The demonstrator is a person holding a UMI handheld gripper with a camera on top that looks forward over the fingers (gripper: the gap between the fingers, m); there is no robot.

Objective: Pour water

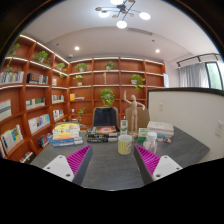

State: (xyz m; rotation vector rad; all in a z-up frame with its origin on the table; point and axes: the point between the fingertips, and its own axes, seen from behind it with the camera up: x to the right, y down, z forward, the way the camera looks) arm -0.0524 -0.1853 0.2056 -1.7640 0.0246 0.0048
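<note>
A pale yellowish cup stands upright on the grey table, beyond my fingers and a little right of the midline. My gripper is open, its two magenta pads wide apart, with only bare tabletop between them. To the right of the cup a small clear bottle sits close to the right finger. No water is visible from here.
At the table's far edge lie stacked books, a dark box, a wooden figure and a white box. Orange bookshelves with plants fill the left and back walls. A window is at the right.
</note>
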